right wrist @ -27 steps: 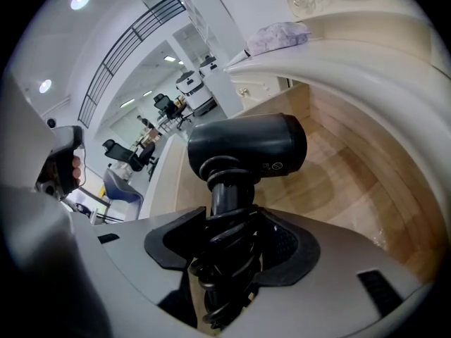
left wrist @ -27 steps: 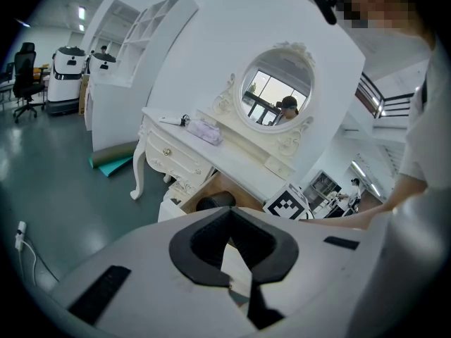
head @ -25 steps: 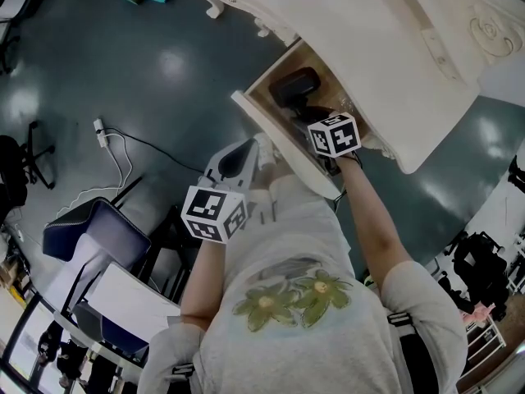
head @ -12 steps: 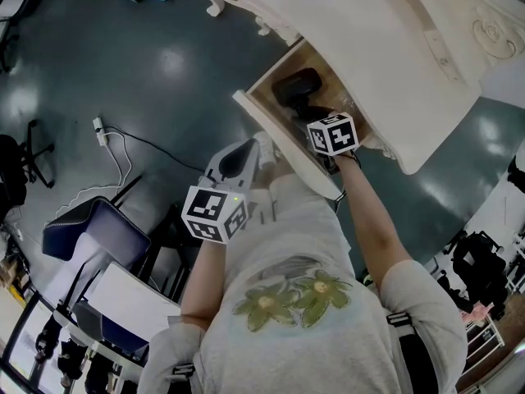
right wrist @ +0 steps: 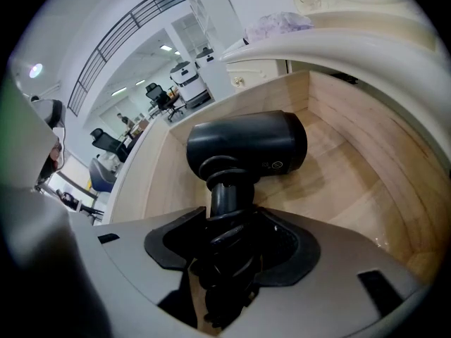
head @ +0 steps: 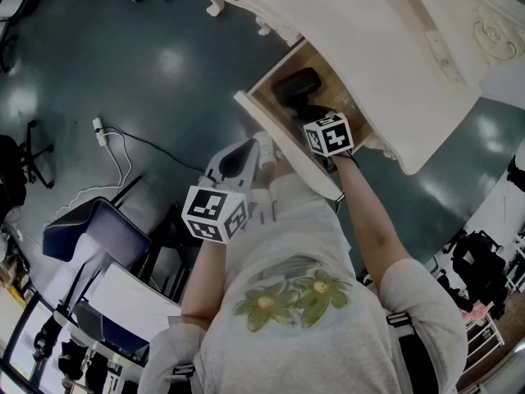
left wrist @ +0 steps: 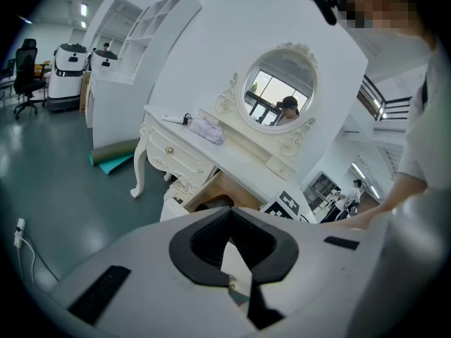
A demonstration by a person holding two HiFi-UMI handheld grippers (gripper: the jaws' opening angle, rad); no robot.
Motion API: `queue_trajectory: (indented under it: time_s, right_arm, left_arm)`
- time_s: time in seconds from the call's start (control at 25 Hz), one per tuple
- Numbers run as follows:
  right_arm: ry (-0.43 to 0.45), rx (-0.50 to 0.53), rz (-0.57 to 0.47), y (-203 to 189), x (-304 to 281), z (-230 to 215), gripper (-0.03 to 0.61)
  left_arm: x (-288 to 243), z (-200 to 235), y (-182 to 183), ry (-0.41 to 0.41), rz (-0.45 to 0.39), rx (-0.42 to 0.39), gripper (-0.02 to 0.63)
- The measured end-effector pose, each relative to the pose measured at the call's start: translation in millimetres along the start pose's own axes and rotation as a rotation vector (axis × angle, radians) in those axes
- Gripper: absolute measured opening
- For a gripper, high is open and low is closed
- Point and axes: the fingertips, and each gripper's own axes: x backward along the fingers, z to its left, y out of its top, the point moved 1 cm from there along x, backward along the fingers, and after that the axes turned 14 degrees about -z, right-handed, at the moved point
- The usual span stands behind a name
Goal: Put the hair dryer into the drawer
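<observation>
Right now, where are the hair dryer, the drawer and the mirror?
hair dryer (right wrist: pixel 246 146): right gripper view, black barrel.
drawer (right wrist: pixel 352 189): right gripper view, bare wooden floor.
mirror (left wrist: pixel 280 90): left gripper view, oval glass.

A black hair dryer (head: pixel 295 87) lies in the open wooden drawer (head: pixel 262 84) of a cream-white dressing table (head: pixel 394 48). The right gripper (head: pixel 312 116) is over the drawer's near end. The left gripper (head: pixel 246 154) hangs further left, above the dark shiny floor (head: pixel 123 72).

place: lab-like office hall | cues: glossy grey floor (head: pixel 123 72); office chair (left wrist: pixel 25 65); white dressing table (left wrist: pixel 180 153)
</observation>
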Motion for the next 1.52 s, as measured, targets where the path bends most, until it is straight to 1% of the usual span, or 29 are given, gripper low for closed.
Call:
queue_trajectory:
  time_s: [0.4, 0.64, 0.84, 1.08, 1.24, 1.52]
  right_arm:
    - [-0.054, 0.035, 0.011, -2, -7, -2, 0.219]
    - [-0.032, 0.037, 0.049, -5, -11, -1, 0.219]
    - [-0.04, 0.052, 0.066, -5, -12, -3, 0.221]
    - [-0.042, 0.064, 0.122, -1, -8, -2, 0.221]
    - [-0.053, 0.052, 0.17, -4, -2, -4, 0.225]
    - [-0.089, 0.027, 0.168, -1, 18, -3, 0.225]
  left_arm:
    - [1, 3, 3, 0.001, -0.005, 0.002, 0.011]
    - [0, 2, 4, -0.006, -0.006, 0.003, 0.011]
    - [-1, -1, 4, -0.017, -0.009, 0.0, 0.011]
    - [1, -4, 8, -0.027, -0.022, -0.003, 0.011]
    - [2, -6, 10, -0.036, -0.031, -0.006, 0.011]
    - [9, -10, 18, -0.049, -0.046, -0.019, 0.011]
